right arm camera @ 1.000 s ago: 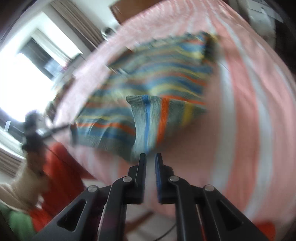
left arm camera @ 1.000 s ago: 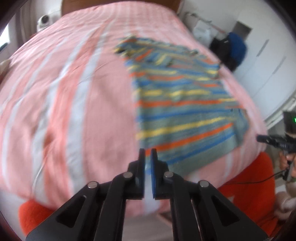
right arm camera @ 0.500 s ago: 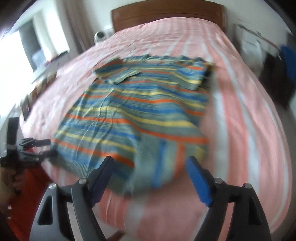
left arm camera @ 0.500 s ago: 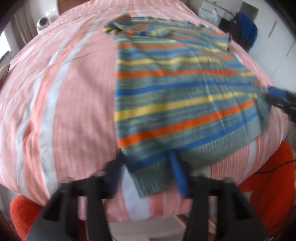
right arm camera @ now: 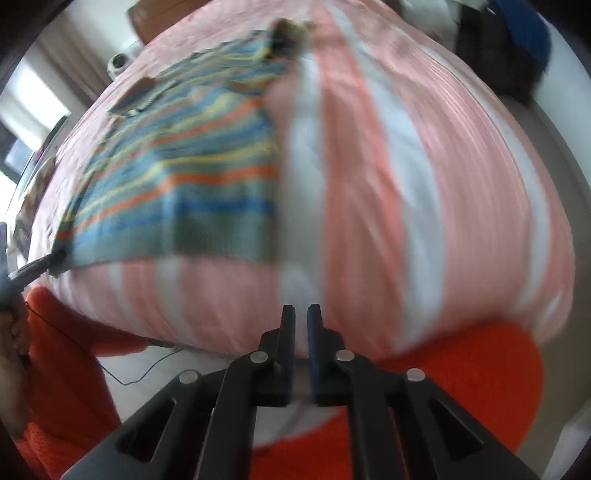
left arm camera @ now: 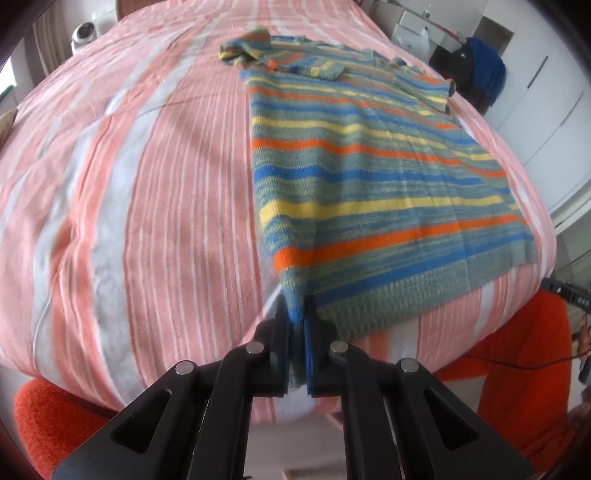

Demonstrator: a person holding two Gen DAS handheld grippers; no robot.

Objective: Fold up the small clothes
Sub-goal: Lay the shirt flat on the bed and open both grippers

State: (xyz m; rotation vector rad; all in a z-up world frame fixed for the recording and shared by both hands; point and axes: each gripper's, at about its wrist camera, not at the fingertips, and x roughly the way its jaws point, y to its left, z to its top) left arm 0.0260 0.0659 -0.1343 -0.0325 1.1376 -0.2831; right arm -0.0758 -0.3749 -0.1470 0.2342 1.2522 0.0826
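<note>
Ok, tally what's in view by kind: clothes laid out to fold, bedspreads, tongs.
Striped knit sweater: 1
Pink-and-white striped bedspread: 1
Tongs: 2, the left tongs and the right tongs
Total: 4

Bedspread (left arm camera: 147,184) lies bare left of the sweater (left arm camera: 369,177) — open passage there — camera (left arm camera: 85,31) at its far corner
</note>
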